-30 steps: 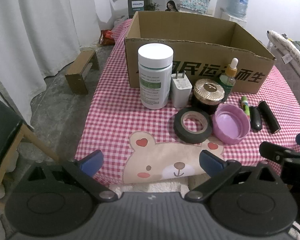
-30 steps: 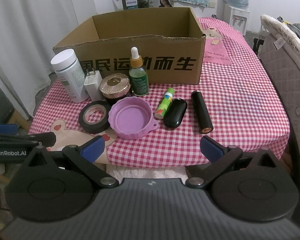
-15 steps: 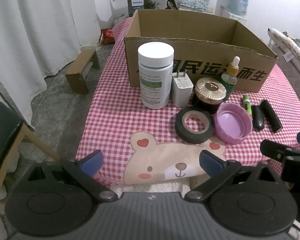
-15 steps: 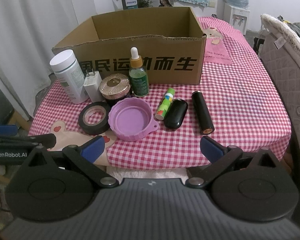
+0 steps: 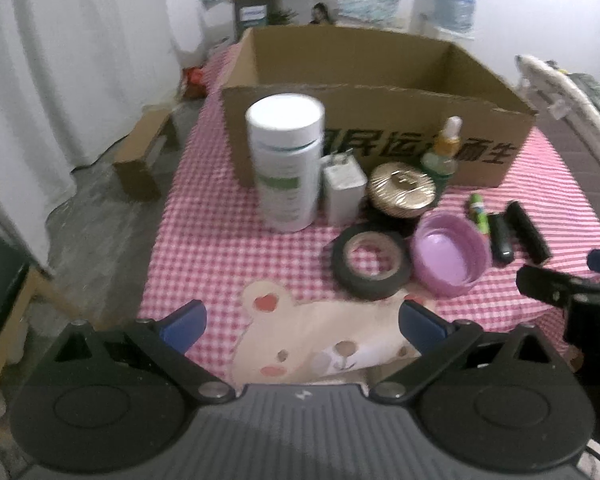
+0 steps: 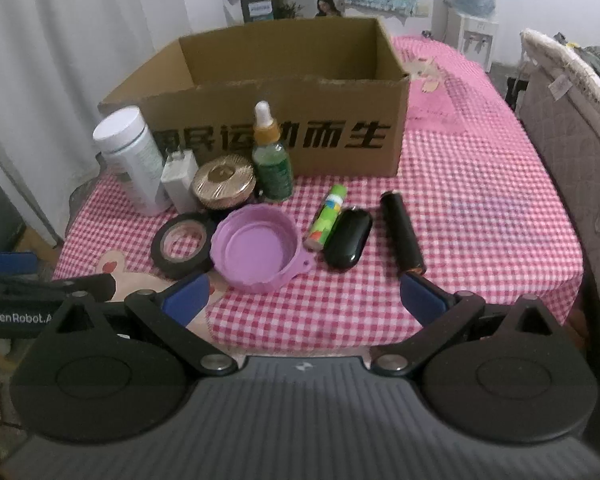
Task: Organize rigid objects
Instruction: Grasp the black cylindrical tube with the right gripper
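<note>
Both grippers hover at the near edge of the table, jaws spread wide and holding nothing. The left gripper [image 5: 302,326] sits over the beige bear patch [image 5: 320,340] of the pink gingham tablecloth [image 6: 480,208]; the right gripper [image 6: 304,298] sits just short of the row of objects.

All objects stand or lie in front of the open cardboard box [image 6: 292,120] — corrugated brown, printed with bold black characters on its near wall. Against that wall, from its left end: a tall white cylindrical plastic bottle [image 5: 286,168] with a green label, a white boxy charger plug [image 5: 344,188] with prongs up, a squat round jar with a ribbed gold lid [image 6: 224,180], and a green glass dropper bottle [image 6: 271,160] with a white bulb.

Nearer the grippers than these lie a matte black tape roll [image 6: 182,246], flat, touching a purple plastic lid [image 6: 258,248] turned hollow side up. To the right of the lid, in front of the box's right half: a slim green lip-balm tube [image 6: 327,216], a glossy black oval case [image 6: 348,238], and a black cylinder [image 6: 402,236], its near end just beside the right gripper's right fingertip.
</note>
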Available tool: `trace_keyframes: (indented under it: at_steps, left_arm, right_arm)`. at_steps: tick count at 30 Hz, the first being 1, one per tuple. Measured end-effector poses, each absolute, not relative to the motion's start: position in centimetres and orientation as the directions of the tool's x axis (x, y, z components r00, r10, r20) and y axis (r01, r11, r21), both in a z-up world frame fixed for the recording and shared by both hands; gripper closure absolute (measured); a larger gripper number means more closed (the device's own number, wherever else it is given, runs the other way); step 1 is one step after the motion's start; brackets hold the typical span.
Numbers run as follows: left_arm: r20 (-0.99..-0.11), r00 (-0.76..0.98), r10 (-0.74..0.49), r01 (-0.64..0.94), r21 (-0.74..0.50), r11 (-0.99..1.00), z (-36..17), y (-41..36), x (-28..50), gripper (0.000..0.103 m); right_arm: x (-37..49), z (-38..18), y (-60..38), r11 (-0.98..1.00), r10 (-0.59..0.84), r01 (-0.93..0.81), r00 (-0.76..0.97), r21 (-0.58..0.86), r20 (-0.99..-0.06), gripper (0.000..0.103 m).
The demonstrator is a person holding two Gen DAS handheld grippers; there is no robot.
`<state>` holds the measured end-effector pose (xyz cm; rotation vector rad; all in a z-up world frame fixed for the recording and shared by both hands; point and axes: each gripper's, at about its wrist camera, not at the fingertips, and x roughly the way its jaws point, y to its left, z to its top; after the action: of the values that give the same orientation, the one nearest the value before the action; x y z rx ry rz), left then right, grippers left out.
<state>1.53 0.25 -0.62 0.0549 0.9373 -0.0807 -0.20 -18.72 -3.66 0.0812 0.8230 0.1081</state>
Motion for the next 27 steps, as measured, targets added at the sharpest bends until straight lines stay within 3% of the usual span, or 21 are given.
trace_keyframes:
  at_steps: [11, 15, 18, 21, 24, 26, 27]
  left_arm:
    - [-0.702, 0.629, -0.333, 0.399, -0.076, 0.914, 0.4, -3.7, 2.4, 0.0]
    - [-0.701, 0.601, -0.383, 0.51, -0.032, 0.859, 0.4, -7.1, 3.0, 0.001]
    - [-0.69, 0.606, -0.395, 0.559, 0.016, 0.829, -0.1, -9.8, 3.3, 0.009]
    - [-0.701, 0.585, -0.407, 0.6, 0.038, 0.799, -0.7, -12.2, 3.9, 0.017]
    - [-0.723, 0.547, -0.422, 0.635, 0.03, 0.772, -1.5, -14.2, 4.5, 0.032]
    - [-0.74, 0.523, -0.423, 0.651, 0.027, 0.759, -2.0, -15.3, 4.8, 0.036]
    - [-0.748, 0.512, -0.422, 0.657, 0.024, 0.754, -2.3, -15.9, 5.0, 0.039]
  right_arm:
    - [-0.2, -3.0, -25.3, 0.991, 0.084, 0.004, 0.763, 0.135, -0.641, 0.001]
    - [1.5, -3.9, -27.8, 0.978, 0.129, 0.012, 0.741, 0.206, -0.658, 0.001]
    - [3.1, -4.5, -28.2, 0.98, 0.148, -0.018, 0.725, 0.196, -0.672, 0.003]
    - [4.8, -5.1, -28.7, 0.972, 0.203, -0.057, 0.698, 0.229, -0.687, 0.013]
    - [6.9, -5.9, -29.4, 0.962, 0.249, -0.082, 0.654, 0.261, -0.714, 0.032]
    - [8.1, -6.6, -29.7, 0.955, 0.278, -0.095, 0.623, 0.281, -0.731, 0.049]
    - [8.7, -7.1, -30.0, 0.949, 0.295, -0.099, 0.602, 0.298, -0.742, 0.052]
